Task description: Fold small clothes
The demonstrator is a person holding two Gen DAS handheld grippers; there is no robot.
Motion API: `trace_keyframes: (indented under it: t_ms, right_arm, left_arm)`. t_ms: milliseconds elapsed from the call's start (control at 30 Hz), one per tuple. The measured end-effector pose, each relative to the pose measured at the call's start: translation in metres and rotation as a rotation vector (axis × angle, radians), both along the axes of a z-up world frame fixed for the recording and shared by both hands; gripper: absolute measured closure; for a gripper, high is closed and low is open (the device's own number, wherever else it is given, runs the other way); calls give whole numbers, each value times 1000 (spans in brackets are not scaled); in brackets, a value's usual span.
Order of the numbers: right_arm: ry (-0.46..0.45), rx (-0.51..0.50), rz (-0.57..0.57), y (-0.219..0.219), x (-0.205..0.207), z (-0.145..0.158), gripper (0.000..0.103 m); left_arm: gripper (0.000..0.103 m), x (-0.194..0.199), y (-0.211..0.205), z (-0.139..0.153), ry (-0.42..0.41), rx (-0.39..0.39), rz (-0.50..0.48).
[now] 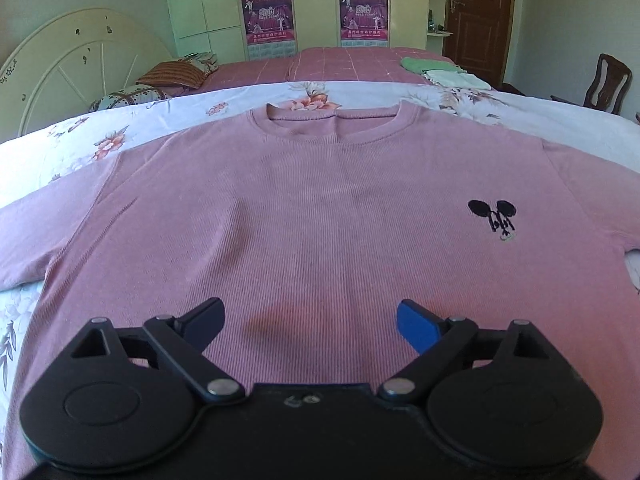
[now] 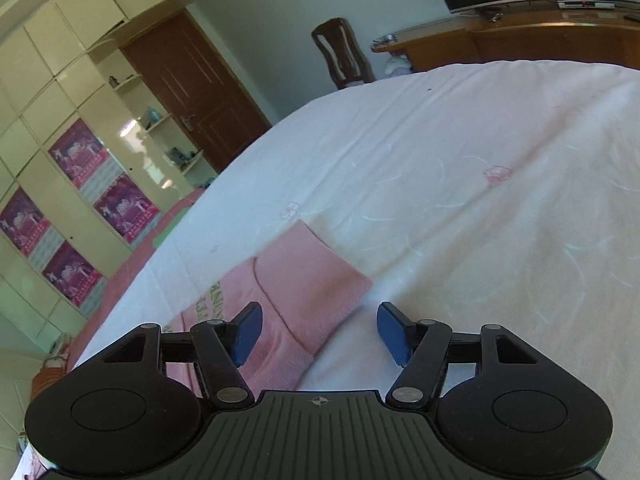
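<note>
Left wrist view: my left gripper [image 1: 310, 322] hangs over the lower body of the pink T-shirt [image 1: 320, 208], fingers spread wide apart and holding nothing. The shirt lies face up and flat on the floral sheet [image 1: 80, 148], collar [image 1: 334, 124] at the far side, both short sleeves spread outward, a small black emblem [image 1: 494, 216] on the chest. Whether the fingertips touch the cloth I cannot tell. The fabric is smooth, with only faint creases near the sleeve on the view's left. Beyond the sheet, a small stack of folded cloths [image 1: 444, 72] rests on the pink bedspread [image 1: 340, 64].

Right wrist view: my right gripper [image 2: 320, 330] is likewise spread apart and empty, tilted over the white sheet [image 2: 460, 200]. A folded pink garment [image 2: 288, 300] with printed lettering lies just under and ahead of the left-hand finger. It appears finished and well apart from the work area.

Assessment: the fold on the T-shirt has not begun. To do it well, I judge each gripper should take one side seam, one near the shoulder and one at the hem, pinching both layers. The side should then be carried toward the centre line with the cloth taut, so the ribbed knit does not bunch. The main risk is seizing only the top layer
</note>
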State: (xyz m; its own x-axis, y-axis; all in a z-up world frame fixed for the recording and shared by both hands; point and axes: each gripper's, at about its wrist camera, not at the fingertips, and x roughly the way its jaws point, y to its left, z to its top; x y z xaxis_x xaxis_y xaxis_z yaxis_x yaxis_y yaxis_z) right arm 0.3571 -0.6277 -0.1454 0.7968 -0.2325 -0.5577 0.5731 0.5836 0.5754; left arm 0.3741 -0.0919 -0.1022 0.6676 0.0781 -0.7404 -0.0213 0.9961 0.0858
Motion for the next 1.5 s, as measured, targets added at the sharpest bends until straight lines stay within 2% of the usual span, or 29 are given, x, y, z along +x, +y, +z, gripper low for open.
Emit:
trace_keyframes:
  t_ms: [67,133,200,267,333,367,400,433,533,600,700,933,967,1067,1200,1300,1367,1400,1433,1467,1500]
  right_arm:
    - [-15,5,17,-2,1,1,39]
    - [11,-31,27,-3,4,3,56]
    - [31,-33,30,-7,-1,4,98]
    - [37,-59,19,-6,-8,10,98]
    - [-35,-160,33,5,-21,26,98]
    - [34,-164,37,4,-16,23,98]
    - [101,-115,32,0,-10,13,98]
    - [99,-99,21,-1,-11,11,98]
    - [69,-201,48,20,-14,33,98]
    - [36,-232,81,40,-13,47,98]
    - [-7,-287,199,90,0,68,98]
    - [-84,-293,539,254,29,77,98]
    - [-85,-291,583,276,34,75,98]
    - [-79,-277,698,346,43,63,98]
    - [-68,-256,820,425,58,46,98]
    - [-60,-252,891,472,78,37,98]
    - [-5,-255,950,502,94,24,97]
    - [42,-276,959,509,99,19,94]
    - [39,-313,956,510,98,19,91]
    - [10,-340,951,509,92,22,75]
    - [-16,-346,933,502,83,26,60]
  left_arm:
    - [10,2,2,1,5,-8,9]
    - [10,7,7,3,7,-15,29]
    - [11,9,16,6,14,-28,52]
    - [15,10,25,10,11,-47,49]
    - [15,9,34,15,4,-23,50]
    - [15,8,40,17,2,-17,58]
    - [15,6,46,19,-3,-14,65]
    - [15,4,53,22,-9,-7,68]
    - [14,-1,72,28,-12,10,73]
    - [18,-4,87,30,-15,-29,81]
    - [27,-3,107,30,-9,-60,92]
    - [32,6,147,31,-38,-116,122]
    - [37,7,151,31,-36,-124,118]
    - [41,3,170,33,-43,-158,108]
    - [56,0,195,31,-23,-207,91]
    - [56,-1,206,30,-26,-238,83]
    - [56,2,209,29,-26,-274,70]
    - [49,5,208,28,-23,-296,59]
    - [44,9,206,26,-18,-321,44]
    - [32,13,201,25,-16,-348,27]
    - [29,19,193,23,-19,-376,4]
